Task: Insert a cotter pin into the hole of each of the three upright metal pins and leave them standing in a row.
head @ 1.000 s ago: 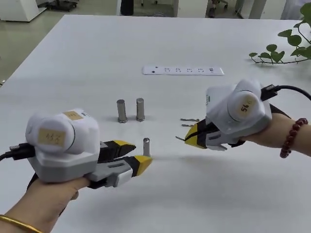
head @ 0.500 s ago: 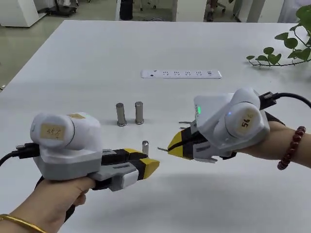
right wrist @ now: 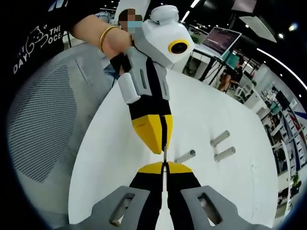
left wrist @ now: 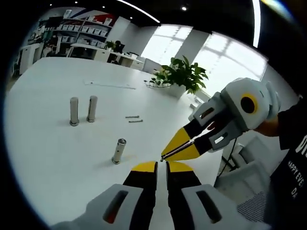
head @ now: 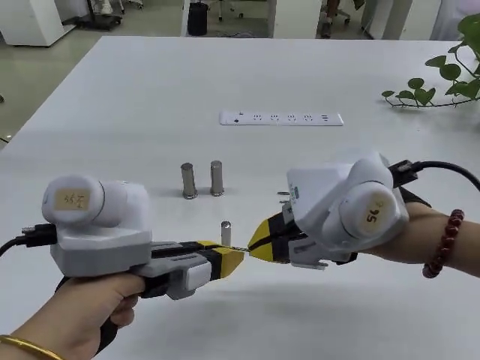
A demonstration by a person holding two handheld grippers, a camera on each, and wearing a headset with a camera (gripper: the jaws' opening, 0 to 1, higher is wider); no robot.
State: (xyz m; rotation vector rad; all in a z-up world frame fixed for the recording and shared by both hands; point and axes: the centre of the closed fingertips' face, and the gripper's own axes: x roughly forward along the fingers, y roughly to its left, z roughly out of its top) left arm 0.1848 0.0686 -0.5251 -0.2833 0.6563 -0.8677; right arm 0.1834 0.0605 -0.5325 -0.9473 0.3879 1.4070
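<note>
Head view, from the left: the left gripper has its jaws drawn to a thin slit. Just beyond its tips the near metal pin stands upright and untouched, with two more metal pins well behind it. The cotter pin lies level, its long axis running left to right, and its free end meets the left tips (whether they nip it, I cannot tell). The right gripper clamps its other end. Threading probably means carrying it away from the person, toward a hole too small to make out.
</note>
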